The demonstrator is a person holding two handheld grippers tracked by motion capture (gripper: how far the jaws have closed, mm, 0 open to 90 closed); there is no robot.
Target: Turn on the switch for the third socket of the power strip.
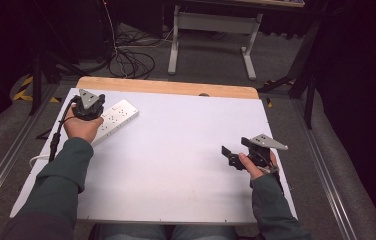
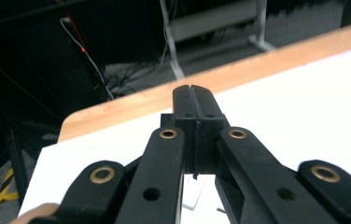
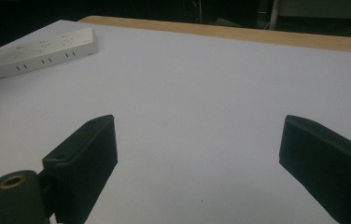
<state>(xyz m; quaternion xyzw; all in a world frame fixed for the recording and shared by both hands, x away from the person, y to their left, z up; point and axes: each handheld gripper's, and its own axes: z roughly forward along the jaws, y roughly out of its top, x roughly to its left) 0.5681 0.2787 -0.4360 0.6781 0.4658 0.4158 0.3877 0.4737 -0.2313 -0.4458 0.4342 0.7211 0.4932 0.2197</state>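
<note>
My left claw (image 1: 87, 106) sits at the far left of the surface (image 1: 176, 150), directly over the near end of the power strip (image 1: 117, 116). In the left gripper view its jaws are pressed together with nothing between them; whether it touches the strip I cannot tell. The strip lies flat and diagonal near the far-left corner, sockets up. My right claw (image 1: 233, 155) rests low at the near right, well apart from the strip, jaws wide apart and empty over bare surface.
</note>
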